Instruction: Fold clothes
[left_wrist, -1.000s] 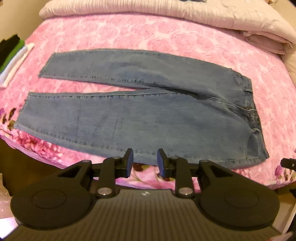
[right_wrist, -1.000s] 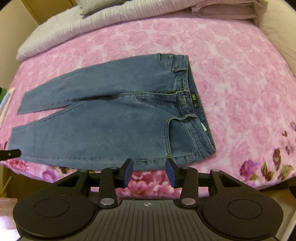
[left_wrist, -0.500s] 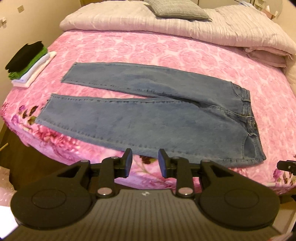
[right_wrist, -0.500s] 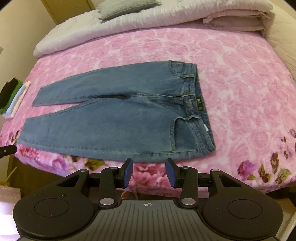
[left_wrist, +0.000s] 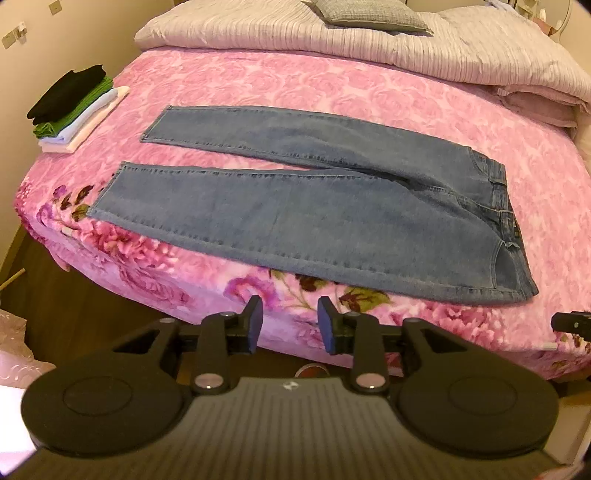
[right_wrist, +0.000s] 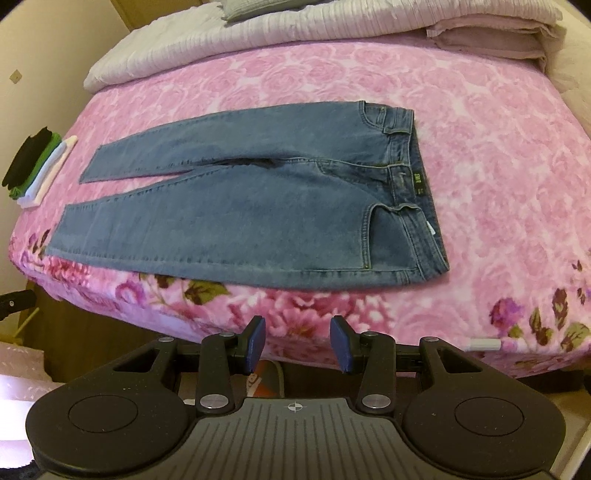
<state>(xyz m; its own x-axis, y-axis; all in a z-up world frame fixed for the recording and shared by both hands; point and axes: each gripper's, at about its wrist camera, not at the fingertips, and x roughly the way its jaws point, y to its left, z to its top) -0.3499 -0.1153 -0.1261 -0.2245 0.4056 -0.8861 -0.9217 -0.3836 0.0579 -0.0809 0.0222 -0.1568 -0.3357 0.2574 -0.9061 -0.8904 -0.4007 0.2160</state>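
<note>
A pair of blue jeans (left_wrist: 314, 206) lies flat on the pink floral bedspread (left_wrist: 295, 85), legs spread to the left, waistband to the right. It also shows in the right wrist view (right_wrist: 258, 206). My left gripper (left_wrist: 290, 326) is open and empty, held off the bed's near edge below the near leg. My right gripper (right_wrist: 297, 343) is open and empty, off the near edge below the hip part. Neither touches the jeans.
A stack of folded clothes (left_wrist: 74, 107), black, green and white, sits at the bed's far left corner, also in the right wrist view (right_wrist: 37, 166). A rolled grey quilt (left_wrist: 369, 48) and a grey pillow (left_wrist: 369, 14) lie along the head. Dark floor (left_wrist: 74, 314) lies below the near edge.
Both grippers have pulled back and away from the bed, so the jeans look smaller and more of the bed shows. The jeans have not moved. Both stay open.
</note>
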